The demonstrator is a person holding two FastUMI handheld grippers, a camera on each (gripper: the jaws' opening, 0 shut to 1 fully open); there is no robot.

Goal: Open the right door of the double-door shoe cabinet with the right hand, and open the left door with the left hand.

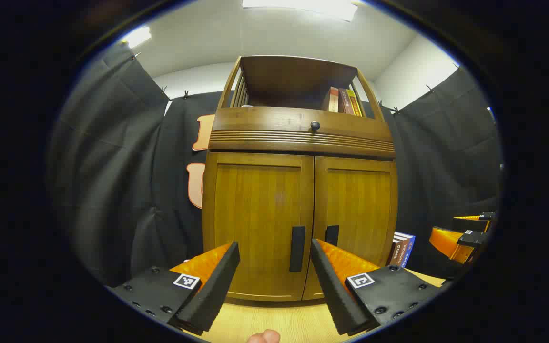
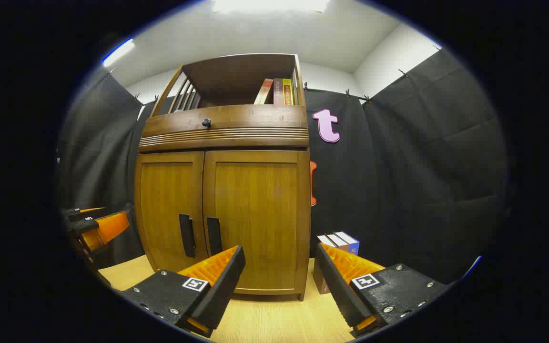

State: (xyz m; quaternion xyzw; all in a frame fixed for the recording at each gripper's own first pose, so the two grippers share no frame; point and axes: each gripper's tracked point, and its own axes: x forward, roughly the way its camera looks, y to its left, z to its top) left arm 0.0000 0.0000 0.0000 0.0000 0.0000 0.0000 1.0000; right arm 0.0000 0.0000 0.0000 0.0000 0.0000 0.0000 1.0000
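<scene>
Now the right gripper [image 2: 278, 281], orange-and-black fingers spread wide and empty, faces the closed wooden right door [image 2: 255, 219]; its upright black handle [image 2: 214, 236] lies ahead and leftward. Left gripper [image 1: 274, 278], equally open, frames the left handle [image 1: 297, 248].

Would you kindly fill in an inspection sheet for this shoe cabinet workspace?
Surface: light wood floor.
Job's things: shoe cabinet; left door and right door both closed, dark handles side by side.
Clutter: books on the floor beside the cabinet; more books on the top shelf.
Grippers: left tool open, short of the handles; right tool open, short of the cabinet.
Cables: nothing seen.
Surroundings: black cloth walls, white ceiling.
</scene>
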